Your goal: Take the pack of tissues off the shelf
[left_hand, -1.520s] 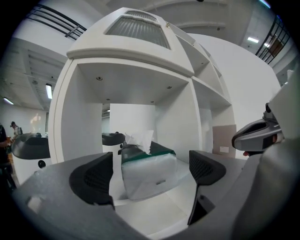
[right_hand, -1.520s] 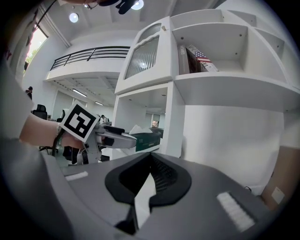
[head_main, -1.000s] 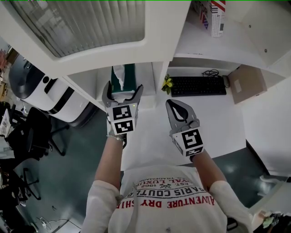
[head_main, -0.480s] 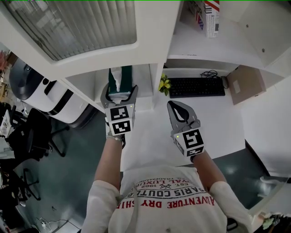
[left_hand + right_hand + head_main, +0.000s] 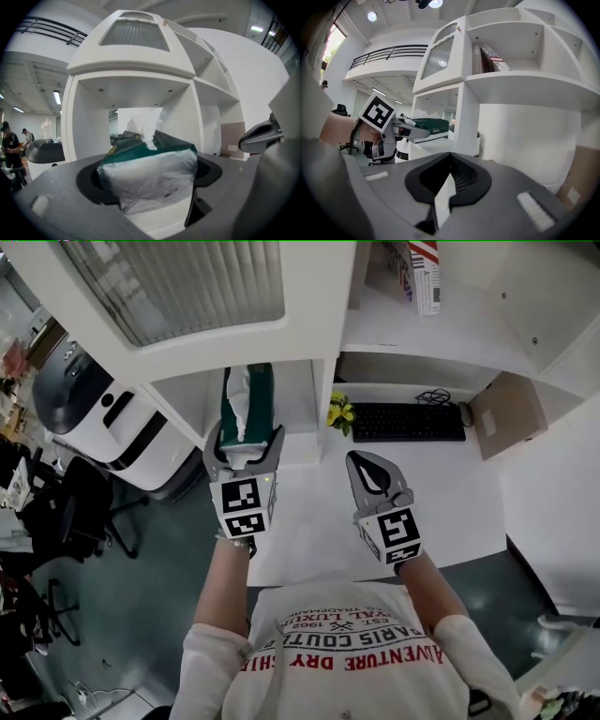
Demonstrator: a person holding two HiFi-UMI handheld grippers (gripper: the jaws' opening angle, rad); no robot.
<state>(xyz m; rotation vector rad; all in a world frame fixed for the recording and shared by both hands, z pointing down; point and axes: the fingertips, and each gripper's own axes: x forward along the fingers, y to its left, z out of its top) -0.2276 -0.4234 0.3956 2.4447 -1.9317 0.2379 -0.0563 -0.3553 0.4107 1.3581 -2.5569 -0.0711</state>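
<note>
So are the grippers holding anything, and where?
The left gripper clamps the tissue pack by its near end; its jaws have just closed on it. The right gripper is shut and empty.

The head view looks from high up, steeply down, onto the top of the white shelf and the desk under it. The left gripper view sits low and looks level into the shelf, so close to the pack of tissues that the pack fills the middle. The right gripper view also looks level, from the side and farther off. All three see the shelf and the pack.
</note>
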